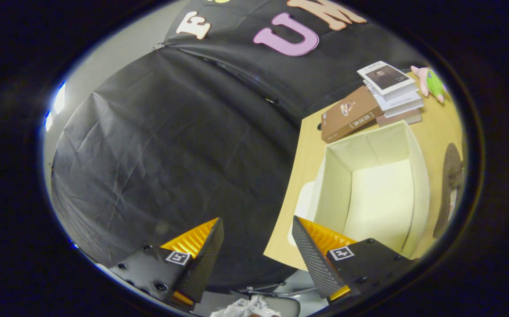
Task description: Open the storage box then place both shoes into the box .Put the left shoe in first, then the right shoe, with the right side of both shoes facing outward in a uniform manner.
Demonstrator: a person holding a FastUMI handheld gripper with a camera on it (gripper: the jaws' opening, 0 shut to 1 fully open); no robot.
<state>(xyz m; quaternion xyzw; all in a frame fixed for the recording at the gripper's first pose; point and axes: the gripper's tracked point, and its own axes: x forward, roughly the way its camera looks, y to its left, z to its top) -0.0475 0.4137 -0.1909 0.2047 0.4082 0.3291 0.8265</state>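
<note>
Tool spread empty, storage box beyond-right

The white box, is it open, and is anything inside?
Open and empty: the white box has no lid on top, and its bare floor and inner walls show. The claw is open, holding nothing.

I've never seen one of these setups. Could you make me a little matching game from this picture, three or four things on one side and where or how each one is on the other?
Things:
1. storage box
2. brown book
3. plush toy
4. hand-held gripper

Descriptions:
A. lying flat on the table just beyond the box
B. fingers spread apart, holding nothing
C. open at the top, pale inside, nothing in it
D. pink and green, past the stack of books

Pairs: 1-C, 2-A, 3-D, 4-B
</note>
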